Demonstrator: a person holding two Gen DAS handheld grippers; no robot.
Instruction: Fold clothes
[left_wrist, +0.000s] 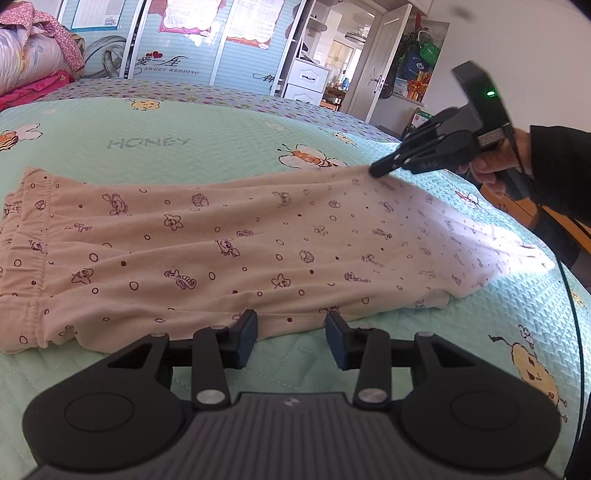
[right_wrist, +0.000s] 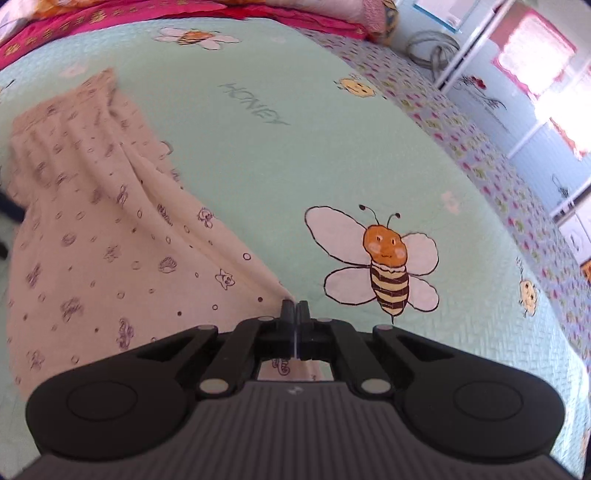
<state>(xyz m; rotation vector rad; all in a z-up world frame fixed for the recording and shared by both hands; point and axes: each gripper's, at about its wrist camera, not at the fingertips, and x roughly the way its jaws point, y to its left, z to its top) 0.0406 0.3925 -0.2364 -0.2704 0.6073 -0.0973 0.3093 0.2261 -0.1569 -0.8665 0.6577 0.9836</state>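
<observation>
- On the bed (left_wrist: 229, 122), a pair of peach-pink trousers (left_wrist: 229, 240) is laid flat across a mint-green quilted cover, the gathered elastic waistband at the left of the left wrist view and the leg ends at the right.
- Right tool (left_wrist: 380, 170): its jaws are seen fully closed, and the far edge of the trousers, toward the leg end, is pinched between them. In the right wrist view the cloth is drawn up into a small peak at the tips, with folds fanning away from it.
- Left tool (left_wrist: 291, 330): its jaws stand roughly half open, just at the near edge of the trousers. The blue pads (left_wrist: 246, 332) are seen on either side of the hem line, but nothing is pressed between them; no grip is made.
- Step in hand, as judged: a far-edge hold is secured for the first fold, while the near-edge hold is not yet taken.
- Next move, as judged: the left tool would need to be eased forward and closed on the near edge, so that the leg end can be carried toward the waistband by both holds together and laid square.
- Materials: the trousers are of thin, soft knit cloth, limp and readily creased, printed with small dark starfish, shells and rings. The cover is stitched in a fine diamond pattern and printed with cartoon bees (right_wrist: 384, 258) and the word HONEY.
- Risk noted: with one hold only, the cloth is likely to be dragged askew.
</observation>
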